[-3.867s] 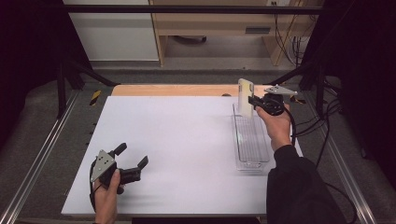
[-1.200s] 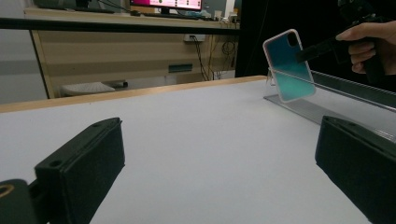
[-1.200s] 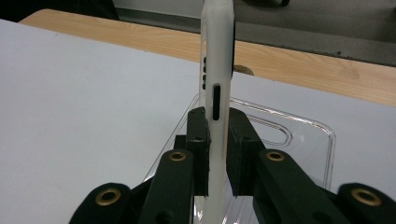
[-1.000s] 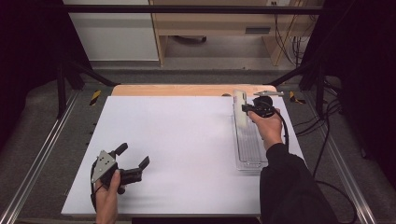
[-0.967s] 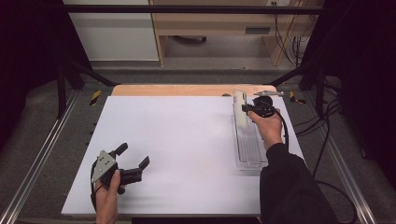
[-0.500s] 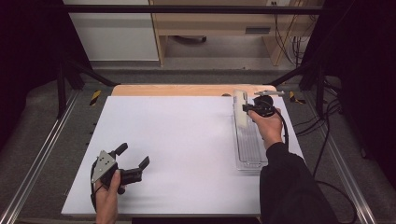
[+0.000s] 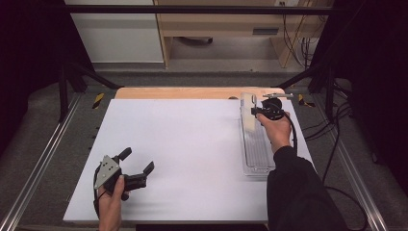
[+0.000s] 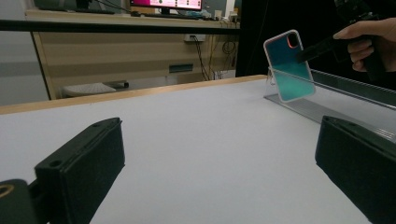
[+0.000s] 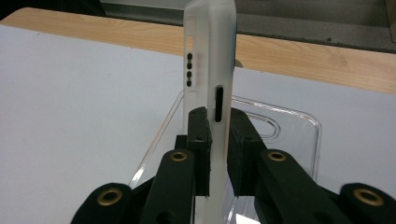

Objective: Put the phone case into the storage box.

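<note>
Compared with the earliest picture, the right gripper is holding the phone case lower and closer to the person, now just above the far end of the clear tray. The person's right arm is reaching less far across the table.

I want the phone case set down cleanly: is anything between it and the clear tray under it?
Nothing visible: the phone case, clamped in the right hand-held gripper, hangs over the clear tray, whose inside looks bare.
</note>
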Action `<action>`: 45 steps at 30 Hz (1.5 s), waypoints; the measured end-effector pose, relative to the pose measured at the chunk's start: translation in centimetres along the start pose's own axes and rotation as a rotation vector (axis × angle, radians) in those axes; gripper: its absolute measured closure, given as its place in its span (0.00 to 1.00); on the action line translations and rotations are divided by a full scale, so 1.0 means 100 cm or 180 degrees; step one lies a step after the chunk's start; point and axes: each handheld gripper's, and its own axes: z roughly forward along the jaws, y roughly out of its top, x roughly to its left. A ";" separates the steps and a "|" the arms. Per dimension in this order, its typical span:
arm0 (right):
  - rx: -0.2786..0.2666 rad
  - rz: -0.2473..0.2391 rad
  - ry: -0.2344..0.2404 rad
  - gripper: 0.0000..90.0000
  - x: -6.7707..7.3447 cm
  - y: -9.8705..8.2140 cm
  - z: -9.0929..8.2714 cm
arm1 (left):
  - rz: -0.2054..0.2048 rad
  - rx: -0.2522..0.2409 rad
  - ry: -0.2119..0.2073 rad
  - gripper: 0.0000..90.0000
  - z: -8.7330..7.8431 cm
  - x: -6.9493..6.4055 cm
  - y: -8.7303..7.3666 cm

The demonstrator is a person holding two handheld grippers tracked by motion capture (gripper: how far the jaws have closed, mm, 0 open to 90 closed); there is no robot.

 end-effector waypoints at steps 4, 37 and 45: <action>0.0010 -0.0060 -0.0053 0.90 0.005 0.002 0.000 | 0.0011 0.0010 -0.0005 0.01 0.000 0.000 0.000; 0.0183 -0.0053 -0.0165 0.86 0.002 0.015 0.008 | -0.0006 -0.0002 0.0017 0.01 -0.001 0.001 0.000; 0.0182 -0.0055 -0.0188 0.78 0.002 0.017 0.007 | -0.0004 0.0001 0.0015 0.01 0.000 0.001 0.000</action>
